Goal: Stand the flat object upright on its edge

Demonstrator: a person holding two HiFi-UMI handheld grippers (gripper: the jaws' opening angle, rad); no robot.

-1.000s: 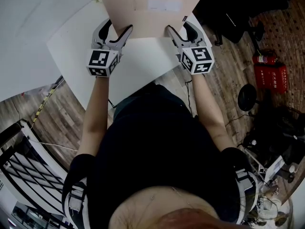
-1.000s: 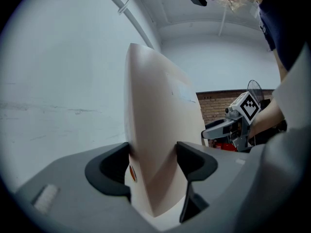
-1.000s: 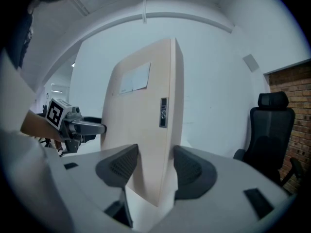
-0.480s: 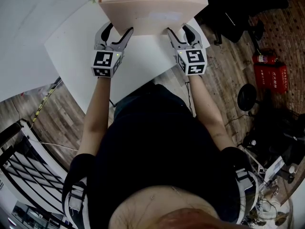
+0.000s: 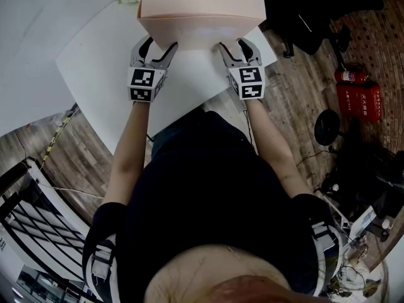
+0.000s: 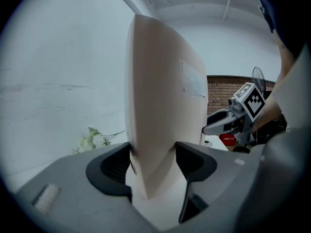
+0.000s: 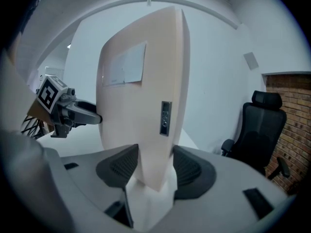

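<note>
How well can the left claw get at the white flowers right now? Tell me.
Probably not yet. The left claw is shut on the beige flat box, which the right claw also holds. The white flowers lie past the box's left end, seemingly unblocked, so it must let go first.

Head view looks steeply down; both gripper views closely face the box [image 5: 201,19].

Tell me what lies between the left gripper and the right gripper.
In the head view, the beige box, clamped by the left gripper and the right gripper, spans that stretch; the white table nearer the person is bare.
</note>
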